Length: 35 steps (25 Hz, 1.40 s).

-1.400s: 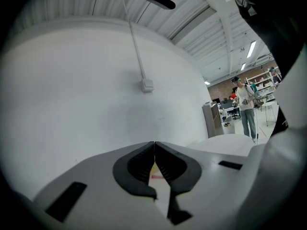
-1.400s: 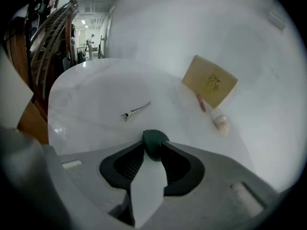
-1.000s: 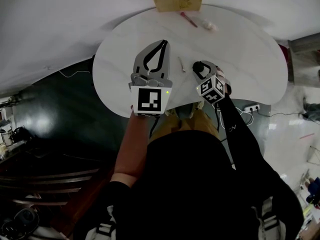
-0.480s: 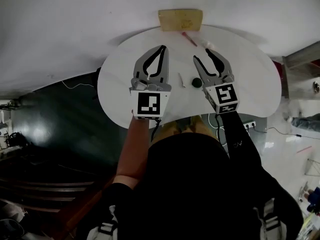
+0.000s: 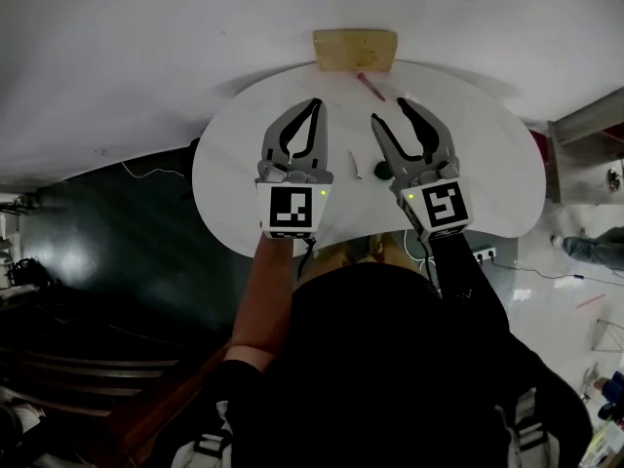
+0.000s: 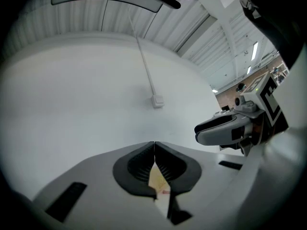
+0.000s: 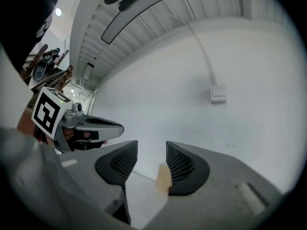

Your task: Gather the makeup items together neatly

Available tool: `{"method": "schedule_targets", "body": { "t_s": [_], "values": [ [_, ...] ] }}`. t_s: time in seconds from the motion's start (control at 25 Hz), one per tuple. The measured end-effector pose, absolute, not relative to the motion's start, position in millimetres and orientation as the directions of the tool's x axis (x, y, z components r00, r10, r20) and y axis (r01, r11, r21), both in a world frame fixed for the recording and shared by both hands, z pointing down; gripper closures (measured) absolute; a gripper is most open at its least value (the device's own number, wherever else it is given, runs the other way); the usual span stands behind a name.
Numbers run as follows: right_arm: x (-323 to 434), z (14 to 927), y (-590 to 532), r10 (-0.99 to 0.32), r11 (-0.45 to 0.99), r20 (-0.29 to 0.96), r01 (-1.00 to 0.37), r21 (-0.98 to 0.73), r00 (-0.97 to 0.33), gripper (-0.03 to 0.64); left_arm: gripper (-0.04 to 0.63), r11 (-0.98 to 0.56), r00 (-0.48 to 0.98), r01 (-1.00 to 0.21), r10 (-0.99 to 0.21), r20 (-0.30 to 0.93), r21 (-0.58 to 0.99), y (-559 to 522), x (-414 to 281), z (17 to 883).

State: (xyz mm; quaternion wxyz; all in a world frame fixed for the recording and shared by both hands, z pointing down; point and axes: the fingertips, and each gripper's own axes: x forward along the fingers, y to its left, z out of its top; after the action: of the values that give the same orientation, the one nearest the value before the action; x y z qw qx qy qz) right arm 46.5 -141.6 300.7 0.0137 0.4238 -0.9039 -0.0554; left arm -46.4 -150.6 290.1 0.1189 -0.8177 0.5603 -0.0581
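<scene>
Both grippers hover level above the white round table, side by side. My left gripper is shut with nothing in it; its tips meet in the left gripper view. My right gripper is open and empty, with a clear gap between the jaws. On the table between them lie a small white stick and a dark round pot. A red pencil lies farther back. A tan pouch sits at the far edge and peeps between the jaws in both gripper views.
A white wall with a cable and a small switch box faces both grippers. Dark floor lies left of the table and pale floor with a power strip to its right. The person's body fills the near side.
The right gripper has risen from beside the dark round pot and swung up to level next to the left one. The pot stays on the table. The left gripper has lifted slightly.
</scene>
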Motion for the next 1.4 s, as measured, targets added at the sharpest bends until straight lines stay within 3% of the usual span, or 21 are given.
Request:
{"method": "schedule_targets", "body": {
  "t_s": [0.8,1.08,1.4],
  "values": [
    [113,332,-185,-0.822,0.569,0.057,-0.814,0.118,-0.566,0.437,0.586,-0.487,0.504,-0.835,-0.864,-0.003,-0.256,-200,34,317],
    [116,427,-239,-0.663,0.738,0.435,-0.632,0.238,-0.610,0.437,0.588,-0.500,0.513,-0.845,-0.858,-0.020,-0.188,-225,38,324],
    [123,541,-307,-0.469,0.855,0.718,-0.467,0.225,-0.514,0.436,0.586,-0.485,0.489,-0.855,-0.872,0.029,-0.182,-245,27,343]
  ]
}}
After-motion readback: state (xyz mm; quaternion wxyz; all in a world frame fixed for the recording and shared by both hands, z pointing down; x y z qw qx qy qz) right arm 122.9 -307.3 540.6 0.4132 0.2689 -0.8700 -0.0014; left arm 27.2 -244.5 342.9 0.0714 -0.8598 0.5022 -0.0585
